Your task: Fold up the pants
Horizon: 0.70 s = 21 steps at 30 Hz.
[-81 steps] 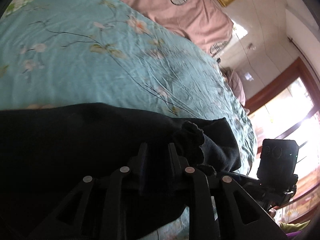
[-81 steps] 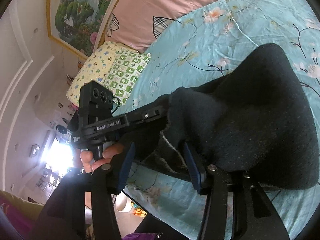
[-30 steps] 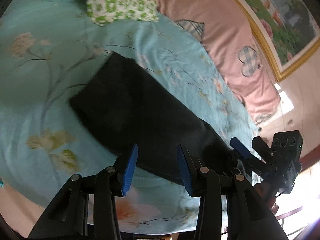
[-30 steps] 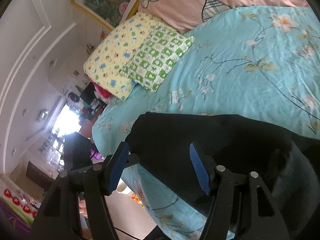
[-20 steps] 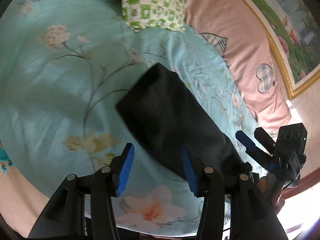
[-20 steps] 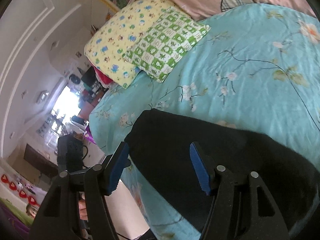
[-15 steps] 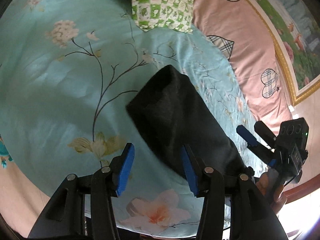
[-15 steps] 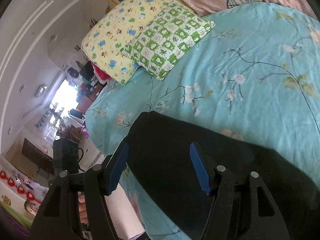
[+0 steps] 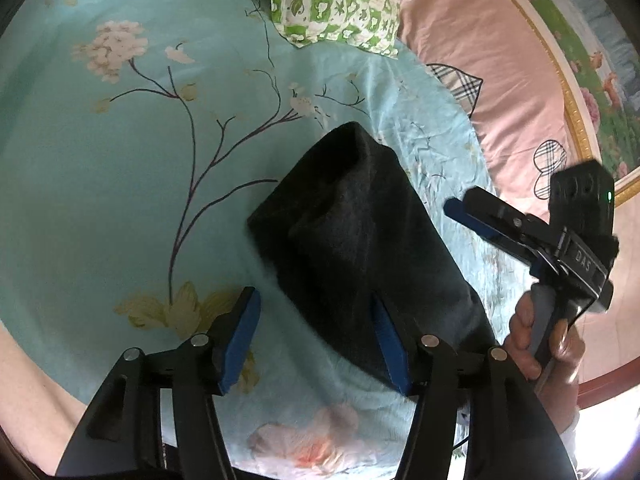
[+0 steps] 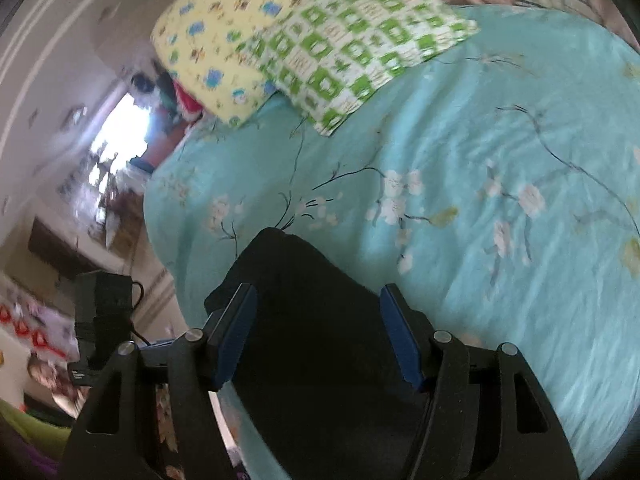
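Now pants (image 9: 360, 248) lie folded nr bedspread (image 9: 120, 184) edge, seemingly.

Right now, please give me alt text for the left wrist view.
Folded black pants lie on a turquoise floral bedsheet. The open left gripper hovers over their near edge; the right gripper is beside them.

Soft daylight, window (image 10: 120, 128) glare, motion-blurred right view, fisheye-curved dark corners
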{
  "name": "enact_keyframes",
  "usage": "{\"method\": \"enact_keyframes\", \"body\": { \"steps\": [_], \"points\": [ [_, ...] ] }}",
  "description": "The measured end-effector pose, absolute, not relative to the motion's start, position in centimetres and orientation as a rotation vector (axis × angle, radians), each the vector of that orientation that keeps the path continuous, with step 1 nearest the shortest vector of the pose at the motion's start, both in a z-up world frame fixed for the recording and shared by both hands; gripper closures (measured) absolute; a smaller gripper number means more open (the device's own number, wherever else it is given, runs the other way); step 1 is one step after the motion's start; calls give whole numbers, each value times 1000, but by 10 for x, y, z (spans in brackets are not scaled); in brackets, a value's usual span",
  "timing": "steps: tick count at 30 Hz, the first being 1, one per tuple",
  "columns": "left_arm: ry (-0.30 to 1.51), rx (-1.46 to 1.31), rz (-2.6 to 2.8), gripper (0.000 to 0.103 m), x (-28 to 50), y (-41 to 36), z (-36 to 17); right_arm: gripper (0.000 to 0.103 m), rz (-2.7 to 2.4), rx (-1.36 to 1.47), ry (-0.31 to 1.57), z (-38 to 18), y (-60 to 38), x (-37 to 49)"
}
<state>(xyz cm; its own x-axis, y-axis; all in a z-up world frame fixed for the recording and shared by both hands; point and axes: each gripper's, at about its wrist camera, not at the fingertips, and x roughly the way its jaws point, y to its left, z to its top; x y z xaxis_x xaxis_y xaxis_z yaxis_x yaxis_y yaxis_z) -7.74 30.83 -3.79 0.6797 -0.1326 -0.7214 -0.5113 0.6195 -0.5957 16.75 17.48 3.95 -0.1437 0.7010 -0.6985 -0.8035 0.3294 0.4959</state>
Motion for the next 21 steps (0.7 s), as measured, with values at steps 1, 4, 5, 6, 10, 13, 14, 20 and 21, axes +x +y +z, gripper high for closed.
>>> {"method": "enact_keyframes", "body": {
  "steps": [1,4,5,6,10,13,14,20,21],
  "points": [
    [819,-902,249,45,-76,309,-39,38,1323,-148,1113,39,182,168],
    [820,-908,250,45,-70,310,-42,38,1358,-260,1122,31,205,168],
    [818,-911,249,45,-69,310,-43,38,1366,-283,1137,26,211,170],
    [815,-917,248,45,-68,311,-43,38,1370,-297,1149,23,215,170],
    [808,-936,245,45,-67,314,-45,38,1388,-344,1193,7,234,175],
    [804,-937,241,46,-65,315,-45,38,1422,-338,1213,3,241,175],
    [801,-944,242,47,-64,316,-46,39,1434,-336,1215,2,243,175],
    [804,-933,256,73,-58,319,-45,71,1468,-334,1200,5,248,166],
    [797,-937,239,77,-58,318,-43,73,1465,-329,1188,8,245,164]
  ]
}}
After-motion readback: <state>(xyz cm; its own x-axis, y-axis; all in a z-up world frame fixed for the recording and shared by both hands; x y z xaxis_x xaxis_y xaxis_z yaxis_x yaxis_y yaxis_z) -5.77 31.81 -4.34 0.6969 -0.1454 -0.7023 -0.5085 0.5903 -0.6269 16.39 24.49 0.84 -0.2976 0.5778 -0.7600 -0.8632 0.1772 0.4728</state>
